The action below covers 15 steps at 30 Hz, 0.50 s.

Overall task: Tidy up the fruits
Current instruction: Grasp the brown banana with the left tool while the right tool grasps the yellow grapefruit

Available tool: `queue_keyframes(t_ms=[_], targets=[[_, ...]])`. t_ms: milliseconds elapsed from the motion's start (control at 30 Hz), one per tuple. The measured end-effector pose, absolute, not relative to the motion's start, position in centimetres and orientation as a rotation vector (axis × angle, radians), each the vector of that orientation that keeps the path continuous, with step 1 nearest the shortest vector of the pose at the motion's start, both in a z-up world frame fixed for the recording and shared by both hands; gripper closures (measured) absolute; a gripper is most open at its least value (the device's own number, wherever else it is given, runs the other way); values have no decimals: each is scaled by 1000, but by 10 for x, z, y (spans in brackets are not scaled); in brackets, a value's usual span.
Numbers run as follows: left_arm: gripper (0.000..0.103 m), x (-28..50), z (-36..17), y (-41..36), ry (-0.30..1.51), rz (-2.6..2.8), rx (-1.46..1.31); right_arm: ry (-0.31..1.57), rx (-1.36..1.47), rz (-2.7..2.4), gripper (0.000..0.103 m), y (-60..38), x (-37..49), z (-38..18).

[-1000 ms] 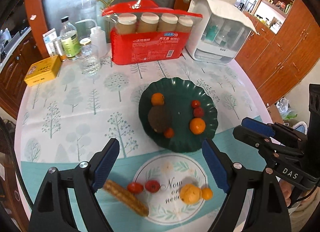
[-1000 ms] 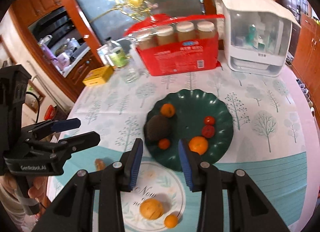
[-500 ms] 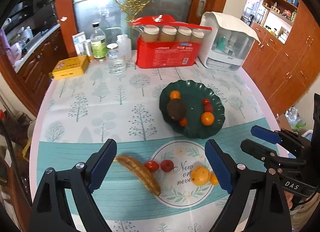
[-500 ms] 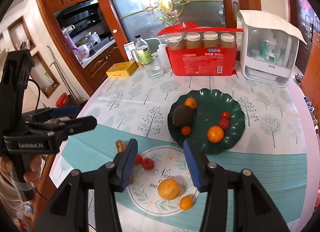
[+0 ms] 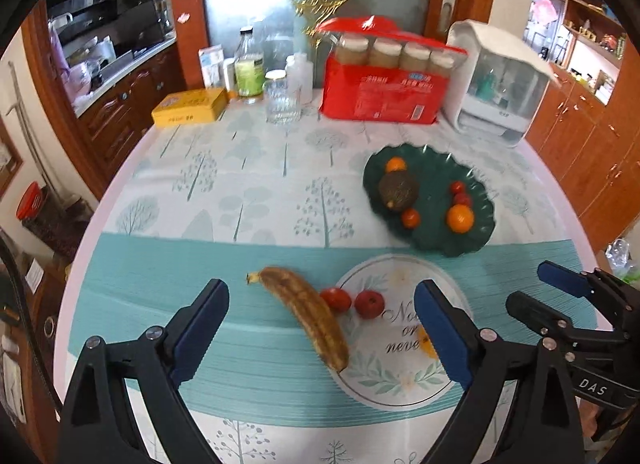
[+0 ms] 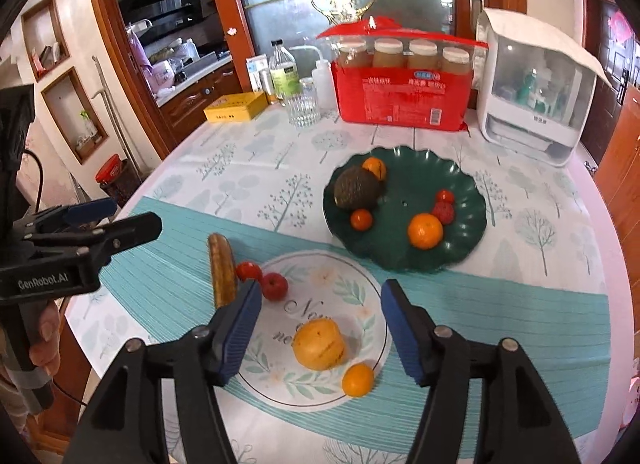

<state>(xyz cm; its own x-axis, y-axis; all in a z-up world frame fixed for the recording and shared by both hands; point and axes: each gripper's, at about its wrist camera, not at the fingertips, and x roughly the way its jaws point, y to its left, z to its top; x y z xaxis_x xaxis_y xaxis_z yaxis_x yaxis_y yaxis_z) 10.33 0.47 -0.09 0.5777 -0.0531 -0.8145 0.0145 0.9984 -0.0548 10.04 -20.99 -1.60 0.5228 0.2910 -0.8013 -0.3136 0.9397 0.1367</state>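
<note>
A dark green scalloped plate (image 5: 478,238) (image 6: 468,200) holds an avocado (image 6: 355,188), oranges and small red fruits. Nearer the table's front lie a brown-spotted banana (image 5: 306,312) (image 6: 222,268), two small red fruits (image 5: 336,298) (image 6: 274,286), a big yellow-orange fruit (image 6: 320,344) and a small orange (image 6: 357,380). My left gripper (image 5: 322,338) hangs above the banana, jaws opening wide, nothing gripped. My right gripper (image 6: 320,334) hovers over the yellow-orange fruit, jaws opening, pads apart from it.
At the table's back stand a red pack of paper cups (image 5: 384,80), a white lidded box (image 5: 500,80), a glass (image 5: 282,98), bottles and a yellow tin (image 5: 190,106). Wooden cabinets flank the round table. A hand (image 6: 44,344) holds the left gripper's handle.
Both grippers pulled back from the plate toward the table's front and sank a little. The right jaws spread from nearly shut to clearly apart; the left jaws widened slightly.
</note>
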Motion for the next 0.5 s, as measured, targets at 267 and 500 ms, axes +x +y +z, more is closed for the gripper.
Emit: queue_keyframes(t_ms=[267,500], targets=[[10,101,-54,9,1023,-18,-101,1037,13,346,37,-211,97,-61],[10,110,-97,17,1088,16,-173,1093,5,337,37,-206,100,-93]])
